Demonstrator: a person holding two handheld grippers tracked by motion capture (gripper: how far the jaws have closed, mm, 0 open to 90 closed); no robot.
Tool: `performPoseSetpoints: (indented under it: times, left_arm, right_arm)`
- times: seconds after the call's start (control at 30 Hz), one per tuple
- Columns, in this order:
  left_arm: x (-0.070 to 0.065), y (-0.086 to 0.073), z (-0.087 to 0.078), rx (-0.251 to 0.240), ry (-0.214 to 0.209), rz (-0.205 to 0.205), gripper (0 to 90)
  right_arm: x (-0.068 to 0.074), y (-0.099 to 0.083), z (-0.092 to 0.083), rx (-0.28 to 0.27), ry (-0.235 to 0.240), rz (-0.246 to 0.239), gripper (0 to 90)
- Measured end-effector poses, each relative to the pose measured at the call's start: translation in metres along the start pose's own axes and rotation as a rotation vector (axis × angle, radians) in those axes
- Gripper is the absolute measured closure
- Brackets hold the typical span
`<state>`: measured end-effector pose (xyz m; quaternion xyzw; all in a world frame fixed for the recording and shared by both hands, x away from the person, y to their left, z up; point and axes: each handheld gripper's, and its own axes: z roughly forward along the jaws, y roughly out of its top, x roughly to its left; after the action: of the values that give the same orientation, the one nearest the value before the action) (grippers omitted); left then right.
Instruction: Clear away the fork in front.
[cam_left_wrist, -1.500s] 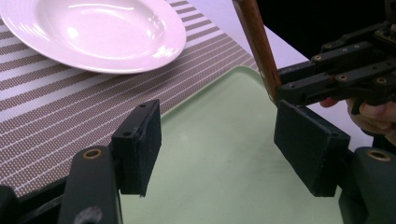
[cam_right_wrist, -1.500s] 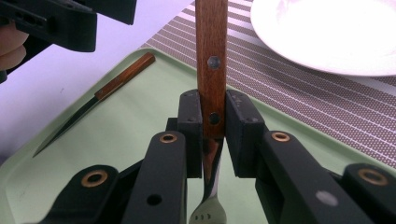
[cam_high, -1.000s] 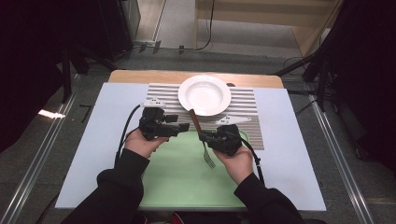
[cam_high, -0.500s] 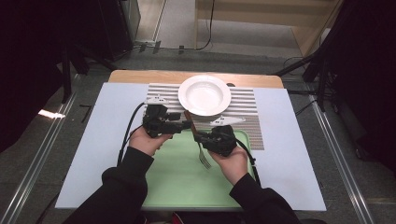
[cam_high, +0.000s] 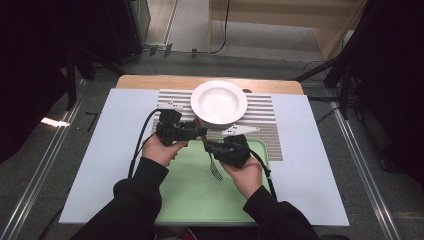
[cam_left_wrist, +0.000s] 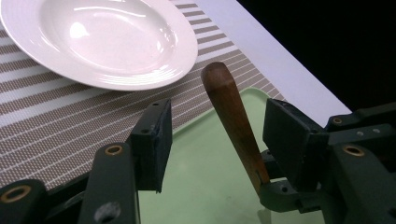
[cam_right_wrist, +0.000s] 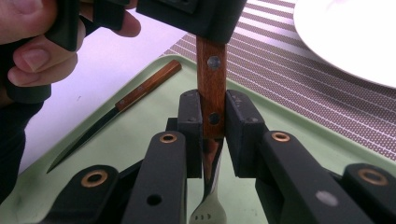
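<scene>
At mid-frame above the green tray (cam_high: 190, 192), your right gripper (cam_right_wrist: 212, 122) clamps the fork (cam_right_wrist: 211, 98), your left gripper (cam_left_wrist: 215, 140) wide around its handle

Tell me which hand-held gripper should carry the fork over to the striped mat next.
Probably the right hand-held gripper: its jaws are already shut on the fork by its wooden handle. The left hand-held gripper is open, with that handle between its jaws but apparently untouched. The striped mat lies just ahead.
</scene>
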<state>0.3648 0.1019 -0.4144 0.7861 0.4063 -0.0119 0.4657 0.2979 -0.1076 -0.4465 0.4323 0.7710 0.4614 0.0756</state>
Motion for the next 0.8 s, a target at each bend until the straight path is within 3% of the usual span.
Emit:
performPoseSetpoints:
  times: [0.2,0.53,0.8]
  left_arm:
    - [0.0032,0.0010,-0.0010,0.014,-0.009,-0.047,51.3]
    - [0.0006,0.0011,-0.0026,-0.002,-0.014,-0.034,58.8]
    - [0.0016,0.0006,-0.0014,0.013,-0.021,-0.051,62.2]
  right_arm:
    - [0.0019,-0.0003,0.0008,0.002,0.000,-0.009,75.6]
    - [0.0040,-0.0001,0.0019,-0.003,-0.001,-0.013,75.6]
    - [0.0048,-0.0002,0.0028,-0.002,0.000,-0.018,75.6]
